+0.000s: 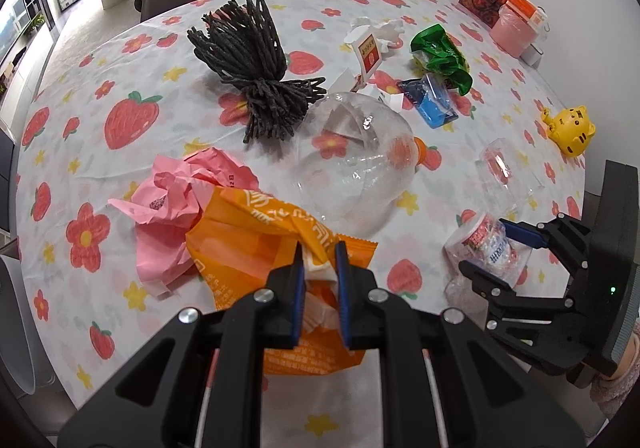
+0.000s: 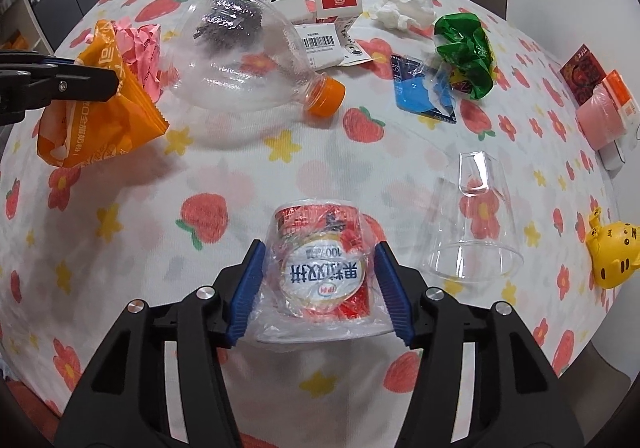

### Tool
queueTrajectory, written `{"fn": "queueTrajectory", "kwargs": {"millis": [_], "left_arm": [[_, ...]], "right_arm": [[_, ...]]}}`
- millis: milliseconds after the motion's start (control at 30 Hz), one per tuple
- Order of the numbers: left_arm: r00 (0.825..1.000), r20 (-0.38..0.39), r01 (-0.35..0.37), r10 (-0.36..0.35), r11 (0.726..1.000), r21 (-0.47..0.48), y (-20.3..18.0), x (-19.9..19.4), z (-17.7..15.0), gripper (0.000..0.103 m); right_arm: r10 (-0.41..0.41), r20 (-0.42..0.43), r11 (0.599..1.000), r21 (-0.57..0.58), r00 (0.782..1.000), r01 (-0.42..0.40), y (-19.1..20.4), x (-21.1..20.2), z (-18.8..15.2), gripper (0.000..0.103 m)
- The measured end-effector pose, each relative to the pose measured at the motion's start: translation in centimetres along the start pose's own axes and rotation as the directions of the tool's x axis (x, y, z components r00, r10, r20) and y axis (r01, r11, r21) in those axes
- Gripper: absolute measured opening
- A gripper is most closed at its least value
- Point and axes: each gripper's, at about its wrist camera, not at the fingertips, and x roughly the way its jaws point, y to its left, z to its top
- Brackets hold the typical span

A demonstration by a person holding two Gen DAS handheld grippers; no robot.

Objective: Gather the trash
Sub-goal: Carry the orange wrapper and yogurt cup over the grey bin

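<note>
Trash on the flowery table, and both my grippers are busy.

My left gripper [image 1: 319,248] pinches the orange snack bag [image 1: 256,244] tight; its bottom hides behind my fingers. My right gripper [image 2: 320,268] stands half open around the crinkly yogurt cup [image 2: 320,272], pads beside it; I cannot tell if they touch. The clear bottle [image 2: 248,56] is hard to see through.

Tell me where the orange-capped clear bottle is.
The bottle lies on its side mid-table in the right wrist view, between the orange bag and the blue packet.
</note>
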Motion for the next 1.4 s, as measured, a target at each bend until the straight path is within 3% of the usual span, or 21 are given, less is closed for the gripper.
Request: {"fn": "queueTrajectory", "kwargs": {"millis": [233, 333, 600, 900, 1167, 1400], "left_arm": [[1.0, 0.007, 0.002, -0.002, 1.0, 0.002, -0.2, -0.2, -0.3, 0.014], [1.0, 0.012, 0.004, -0.004, 1.0, 0.003, -0.3, -0.4, -0.4, 0.014], [0.999, 0.036, 0.014, -0.014, 1.0, -0.008, 0.1, -1.9, -0.6, 0.014], [0.996, 0.091, 0.028, -0.024, 0.999, -0.038, 1.8, -5.2, -1.6, 0.014], [0.987, 0.16, 0.005, 0.011, 0.995, -0.102, 5.9, -10.3, -4.3, 0.014], [0.974, 0.199, -0.059, 0.105, 0.973, -0.225, 12.3, -14.9, -8.2, 0.014]], "right_arm": [[-0.026, -0.017, 0.998, -0.053, 1.0, 0.025, 0.7, 0.7, 0.2, 0.056], [-0.041, -0.01, 0.997, -0.065, 0.999, 0.04, 0.9, 0.7, 0.3, 0.046], [0.026, 0.031, 1.0, 0.011, 0.999, -0.026, -0.2, -2.0, -0.1, 0.044], [0.085, 0.122, 0.996, 0.018, 0.989, -0.088, 1.4, -6.8, 1.3, 0.044], [0.172, 0.194, 0.984, -0.077, 0.966, -0.16, 6.7, -10.6, 4.1, 0.044], [0.284, 0.228, 0.946, -0.224, 0.931, -0.233, 14.3, -12.8, 7.3, 0.044]]}}
